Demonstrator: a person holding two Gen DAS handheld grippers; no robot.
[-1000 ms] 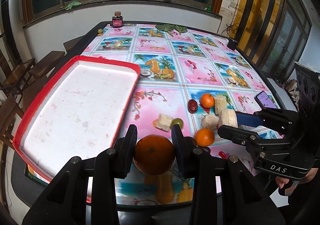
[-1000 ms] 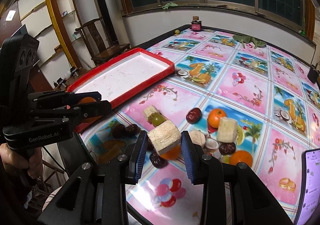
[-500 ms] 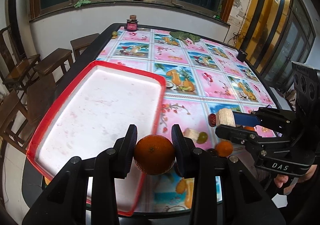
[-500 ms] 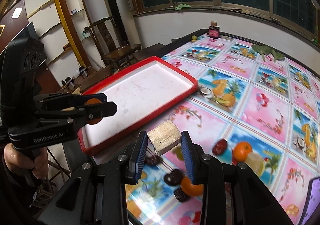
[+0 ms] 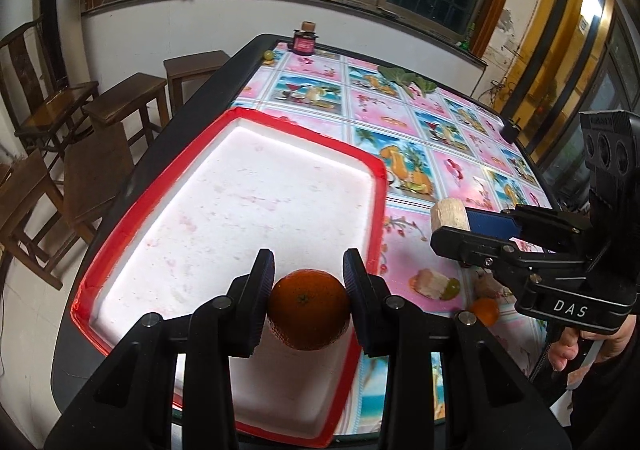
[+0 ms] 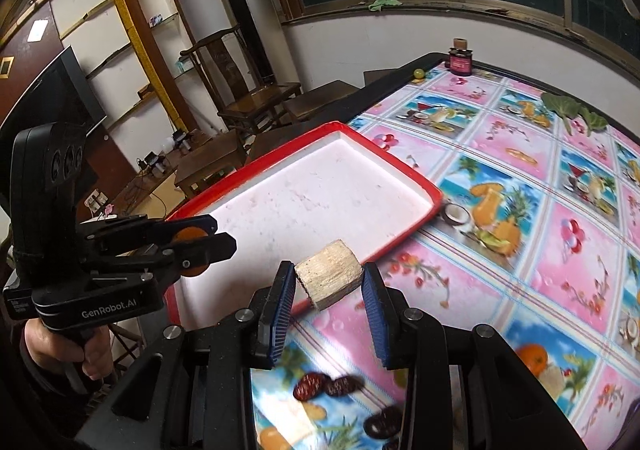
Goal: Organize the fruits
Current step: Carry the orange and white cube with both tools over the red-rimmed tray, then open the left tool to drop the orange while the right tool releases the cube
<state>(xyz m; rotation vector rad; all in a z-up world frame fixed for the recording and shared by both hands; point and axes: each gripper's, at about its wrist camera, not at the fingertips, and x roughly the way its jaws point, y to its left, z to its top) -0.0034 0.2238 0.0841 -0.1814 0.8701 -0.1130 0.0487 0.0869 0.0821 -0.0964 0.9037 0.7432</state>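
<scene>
Orange (image 5: 308, 308) sits clamped in the left gripper (image 5: 309, 282) over the red-rimmed tray (image 5: 168, 185). Right gripper (image 6: 329, 282), stamped "DAS", squeezes a pale cut chunk (image 6: 330, 280), sugarcane perhaps, just beside the tray above the worktop (image 6: 500, 153). "GenRobot.AI" reads on the left unit.

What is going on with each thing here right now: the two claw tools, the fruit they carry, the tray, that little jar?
Left gripper: shut on the orange.
Orange: held above the tray's near end.
Right gripper: shut on the sugarcane piece.
Sugarcane piece: held in the air near the tray's edge.
Red tray: nothing in it.
Jar: upright, capped, at the far table edge.
Loose fruit: lying on the tablecloth.
</scene>
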